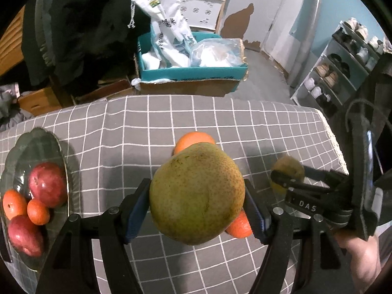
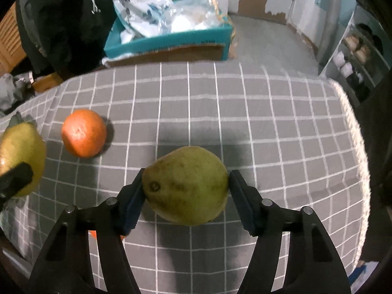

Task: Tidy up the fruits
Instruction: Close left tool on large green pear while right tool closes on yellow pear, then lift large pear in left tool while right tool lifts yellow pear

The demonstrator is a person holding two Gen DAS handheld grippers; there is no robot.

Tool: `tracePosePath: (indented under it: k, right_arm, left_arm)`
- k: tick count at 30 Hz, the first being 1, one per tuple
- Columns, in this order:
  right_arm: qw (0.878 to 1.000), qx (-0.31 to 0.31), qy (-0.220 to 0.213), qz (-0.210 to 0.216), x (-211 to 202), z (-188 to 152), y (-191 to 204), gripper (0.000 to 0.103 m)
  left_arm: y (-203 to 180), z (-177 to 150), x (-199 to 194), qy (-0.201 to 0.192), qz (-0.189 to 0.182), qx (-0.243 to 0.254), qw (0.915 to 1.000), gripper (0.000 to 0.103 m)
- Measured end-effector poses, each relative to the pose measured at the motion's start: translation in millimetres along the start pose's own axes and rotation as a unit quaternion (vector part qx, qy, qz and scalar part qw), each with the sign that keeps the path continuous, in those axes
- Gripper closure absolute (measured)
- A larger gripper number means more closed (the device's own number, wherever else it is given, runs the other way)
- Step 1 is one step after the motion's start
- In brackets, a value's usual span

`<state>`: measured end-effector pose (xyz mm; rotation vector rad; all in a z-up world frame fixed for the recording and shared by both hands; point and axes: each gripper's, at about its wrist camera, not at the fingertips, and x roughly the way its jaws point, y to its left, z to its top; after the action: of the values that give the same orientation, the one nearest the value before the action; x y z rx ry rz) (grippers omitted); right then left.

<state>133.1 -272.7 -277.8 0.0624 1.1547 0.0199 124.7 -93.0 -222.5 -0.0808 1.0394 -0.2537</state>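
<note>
A pear (image 1: 197,193) is gripped in the left gripper (image 1: 197,208) and another pear (image 2: 186,185) in the right gripper (image 2: 186,196), both right of the glass plate (image 1: 49,142), where they likely must be carried next.

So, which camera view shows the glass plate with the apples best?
The left wrist view. There the glass plate is at the left edge, holding two red apples and two small oranges. In the right wrist view only a dark sliver shows behind the left gripper's pear; its contents are hidden.
</note>
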Motion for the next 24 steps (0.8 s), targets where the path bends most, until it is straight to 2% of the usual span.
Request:
tracePosePath:
  k: [8, 13, 24]
  right_arm:
    - [1.0, 0.002, -0.002, 0.005, -6, -10, -1, 0.037]
    - [0.999, 0.02, 0.021, 0.023, 2, -21, -9, 0.034]
    - [0.999, 0.017, 0.023, 0.023, 14, -21, -7, 0.032]
  left_arm:
    - [6, -6, 8, 0.009, 0.005, -0.006, 0.9999, 0.03]
    - [7, -8, 13, 0.016, 0.006, -0.006, 0.9998, 0.03]
    - [4, -9, 12, 0.018, 0.007, -0.004, 0.9998, 0.03]
